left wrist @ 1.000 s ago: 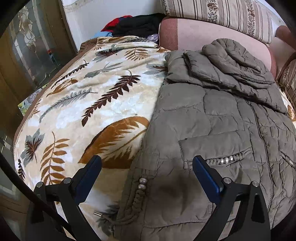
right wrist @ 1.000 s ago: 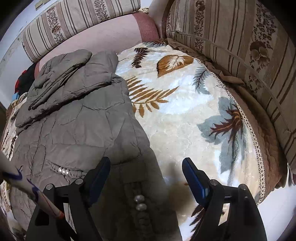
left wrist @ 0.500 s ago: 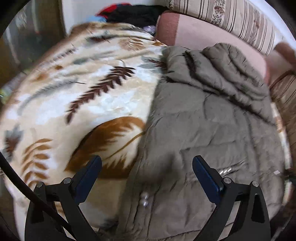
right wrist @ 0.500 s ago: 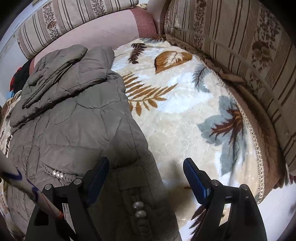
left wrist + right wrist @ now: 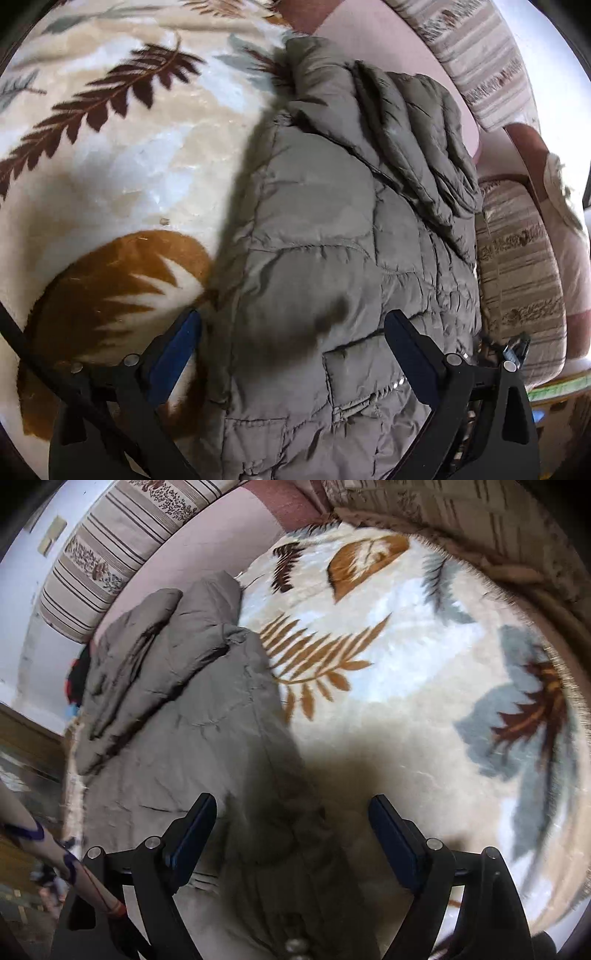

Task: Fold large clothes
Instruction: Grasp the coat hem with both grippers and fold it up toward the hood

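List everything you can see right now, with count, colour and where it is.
quilted jacket: one, grey-brown, spread on the blanket, sleeves folded across its top
leaf-print blanket: one, cream with brown and grey-blue leaves, under the jacket
sofa cushions: several, beige striped, behind and beside the blanket
pile of clothes: one, dark and red, far corner
left gripper: black with blue pads, open over the jacket's edge
right gripper: same colours, open over the jacket's other edge

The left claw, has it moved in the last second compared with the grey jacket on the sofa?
Yes. The left claw has dropped closer and tilted down over the grey jacket, whose beaded pocket has slid out of view.
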Tool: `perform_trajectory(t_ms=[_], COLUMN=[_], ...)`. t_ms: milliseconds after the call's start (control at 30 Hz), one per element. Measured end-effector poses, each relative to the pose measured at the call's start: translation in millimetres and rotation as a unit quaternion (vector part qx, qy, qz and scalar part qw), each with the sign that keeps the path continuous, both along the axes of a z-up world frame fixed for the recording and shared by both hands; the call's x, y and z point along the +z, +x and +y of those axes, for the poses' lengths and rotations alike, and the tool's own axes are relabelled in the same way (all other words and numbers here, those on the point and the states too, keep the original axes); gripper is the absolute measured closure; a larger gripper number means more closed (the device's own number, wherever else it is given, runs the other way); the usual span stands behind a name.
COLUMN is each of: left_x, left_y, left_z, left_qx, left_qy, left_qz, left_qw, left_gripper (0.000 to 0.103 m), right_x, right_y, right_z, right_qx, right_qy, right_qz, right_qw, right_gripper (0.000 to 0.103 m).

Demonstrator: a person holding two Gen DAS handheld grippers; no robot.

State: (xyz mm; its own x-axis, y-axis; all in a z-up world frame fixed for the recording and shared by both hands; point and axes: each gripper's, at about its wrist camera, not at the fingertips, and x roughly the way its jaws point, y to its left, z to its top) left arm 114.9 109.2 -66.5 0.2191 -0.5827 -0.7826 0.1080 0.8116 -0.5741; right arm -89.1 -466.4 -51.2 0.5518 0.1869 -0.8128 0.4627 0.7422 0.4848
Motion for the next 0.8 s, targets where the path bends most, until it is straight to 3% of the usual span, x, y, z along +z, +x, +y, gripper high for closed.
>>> perform_trajectory(t_ms=[267,433,800], left_x=[0.8,-2.4,-8.5], left_y=[-40.8,-71.2,-119.0], left_z=[-3.4,4.7,5.1], left_qx=[-0.037,-0.035,-0.055], left_qy=[-0.057,-0.117,-0.194], left_qz=[0.005,0.011,0.017], left_qw=[0.9977,0.9924,0.9793], left_gripper=[0.005,0.005,0.005], right_x=[-6.7,-8.3,-14.2], right_y=[-0.7,-12.3,-53.8], right_z=[-13.2,-4.3,26.0], right_qx=[0.007,0.049,0.117], right_qy=[0.076,0.108,0.152], right_qz=[-0.025,-0.033,-0.038], right_qw=[0.997,0.992,0.981], right_gripper=[0.014,0.016,0.025])
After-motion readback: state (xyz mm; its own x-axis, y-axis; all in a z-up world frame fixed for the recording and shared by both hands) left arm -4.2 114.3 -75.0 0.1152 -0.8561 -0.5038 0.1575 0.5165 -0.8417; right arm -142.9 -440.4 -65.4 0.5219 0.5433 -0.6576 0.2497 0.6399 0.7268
